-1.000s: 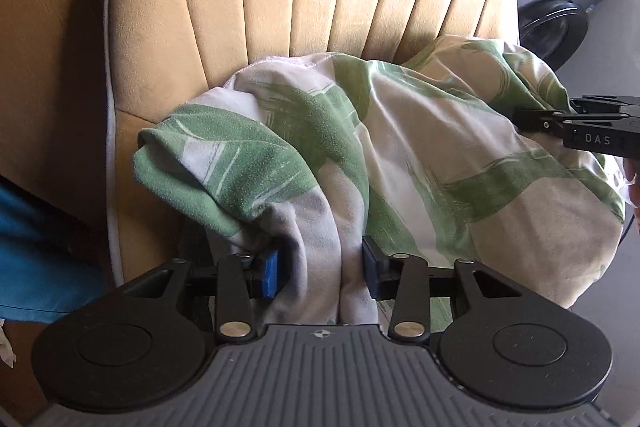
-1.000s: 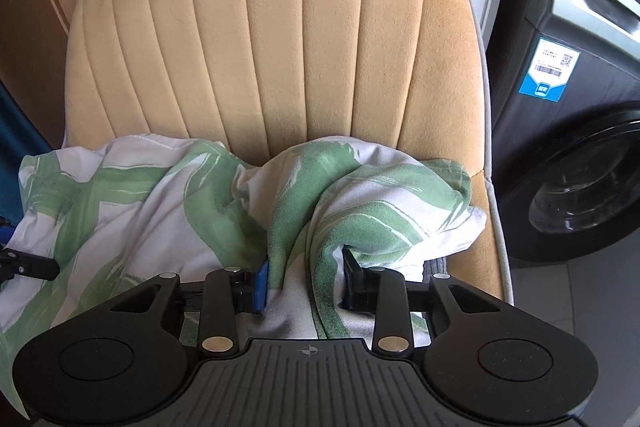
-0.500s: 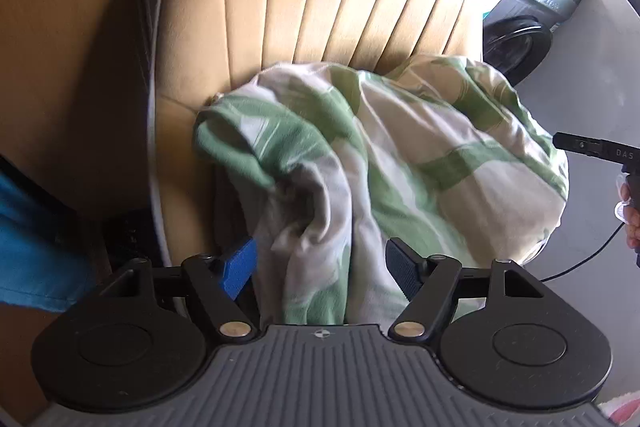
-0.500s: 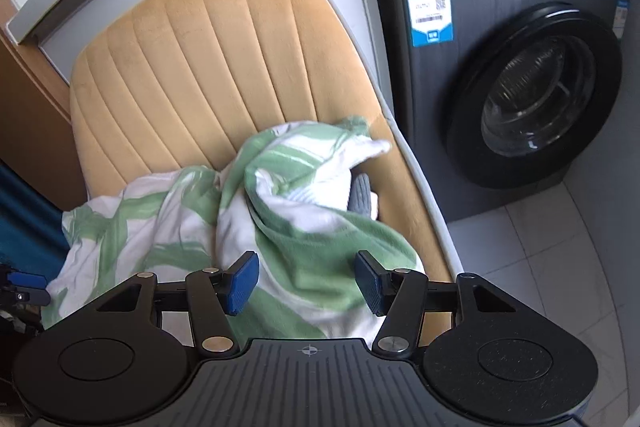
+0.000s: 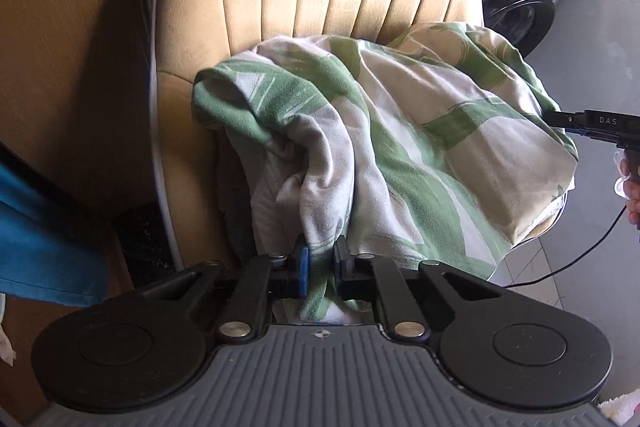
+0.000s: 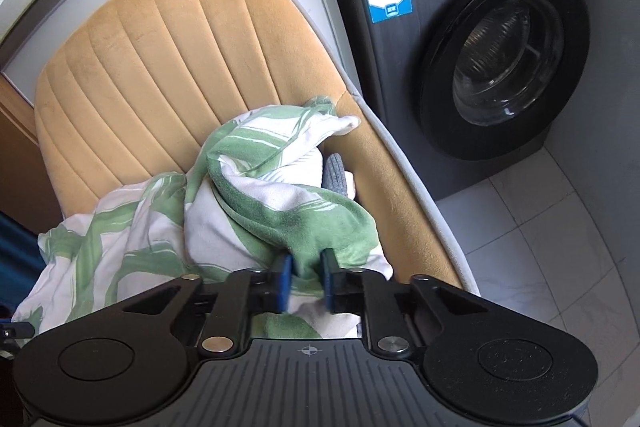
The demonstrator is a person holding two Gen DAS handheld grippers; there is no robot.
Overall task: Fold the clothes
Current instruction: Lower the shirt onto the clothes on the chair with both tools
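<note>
Both pairs of jaws have closed since half a second ago, when they stood wide apart on either side of the cloth; now each is clenched on a gathered ridge of it. Behind everything, the washing machine (image 6: 492, 39) stands on the tiled floor to the right of the mustard chair (image 6: 168, 67), whose ribbed back fills most of both views. On the chair's seat lies the green-and-white garment (image 5: 420, 131), a loose crumpled mound spilling toward the front edge, with a darker grey piece (image 6: 336, 177) tucked under its right side.

The garment looks soft, light and thick-napped, something like fleece or brushed cotton. It will drape and sag rather than hold any shape, and it should not slip easily between the pads. It is not fragile, so a firm pinch does no harm. The trouble is bulk: each grip appears to take a bunched fold several layers deep, not a single hem or corner. Lifting from such points would likely raise a lump, not a flat panel. Better holds would be two corners of one edge, or the shoulder seams if it is a top, though no seam or corner can be made out in the heap.

The left gripper (image 5: 320, 263) holds the near left fold; the right gripper (image 6: 306, 267) holds the near right one.
</note>
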